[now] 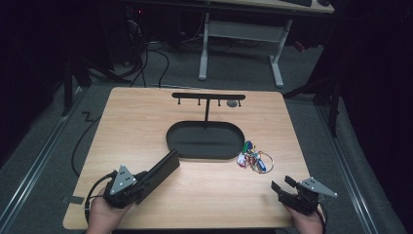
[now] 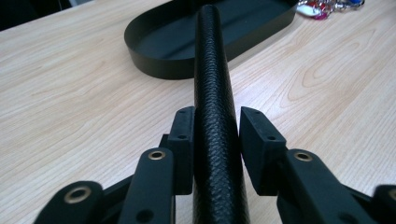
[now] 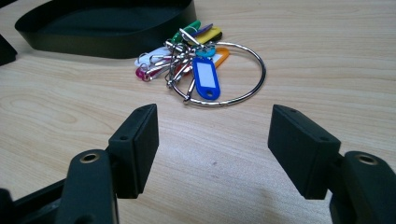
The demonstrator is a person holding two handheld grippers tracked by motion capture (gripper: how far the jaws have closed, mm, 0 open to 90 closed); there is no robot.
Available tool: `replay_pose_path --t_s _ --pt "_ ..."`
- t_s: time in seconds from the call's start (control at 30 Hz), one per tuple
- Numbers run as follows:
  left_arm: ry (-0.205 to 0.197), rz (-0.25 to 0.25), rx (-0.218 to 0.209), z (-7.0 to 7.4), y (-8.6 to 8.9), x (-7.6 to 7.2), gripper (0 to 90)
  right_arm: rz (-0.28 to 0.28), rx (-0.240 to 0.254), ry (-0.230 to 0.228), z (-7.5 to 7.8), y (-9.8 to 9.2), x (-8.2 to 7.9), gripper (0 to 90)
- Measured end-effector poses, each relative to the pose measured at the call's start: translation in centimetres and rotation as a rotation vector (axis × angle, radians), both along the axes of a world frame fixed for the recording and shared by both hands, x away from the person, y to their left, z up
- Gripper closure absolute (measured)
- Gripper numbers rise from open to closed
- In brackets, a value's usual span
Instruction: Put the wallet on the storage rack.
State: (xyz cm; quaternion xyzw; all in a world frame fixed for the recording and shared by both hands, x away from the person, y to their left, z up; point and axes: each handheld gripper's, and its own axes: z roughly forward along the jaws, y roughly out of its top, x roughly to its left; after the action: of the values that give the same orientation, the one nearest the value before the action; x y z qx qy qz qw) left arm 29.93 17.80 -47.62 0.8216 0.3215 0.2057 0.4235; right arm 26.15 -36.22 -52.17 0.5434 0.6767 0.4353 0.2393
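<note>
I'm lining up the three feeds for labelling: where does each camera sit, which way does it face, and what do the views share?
High view: above the person's side, looking forward and down on the table; both hands and grippers enter at the bottom.
Left gripper view: rides the left gripper, looking along the black case between its jaws toward the tray.
Right gripper view: rides the right gripper, jaws open, facing the keys.
Shared: tray and keys appear in all three.
</note>
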Motion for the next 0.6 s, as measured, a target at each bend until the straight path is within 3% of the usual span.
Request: replay_pose_path --t_s 0.43,0.6 --pt "0.095 -0.032 0.169 1.9 -0.9 1.0 67.2 0.006 0.004 -0.01 0.1 -0.3 -0.1 34.0" --pt "0.127 -0.028 0.173 2.1 -1.0 1.2 66.8 0.01 0.007 -0.011 0.2 -0.3 -0.1 34.1"
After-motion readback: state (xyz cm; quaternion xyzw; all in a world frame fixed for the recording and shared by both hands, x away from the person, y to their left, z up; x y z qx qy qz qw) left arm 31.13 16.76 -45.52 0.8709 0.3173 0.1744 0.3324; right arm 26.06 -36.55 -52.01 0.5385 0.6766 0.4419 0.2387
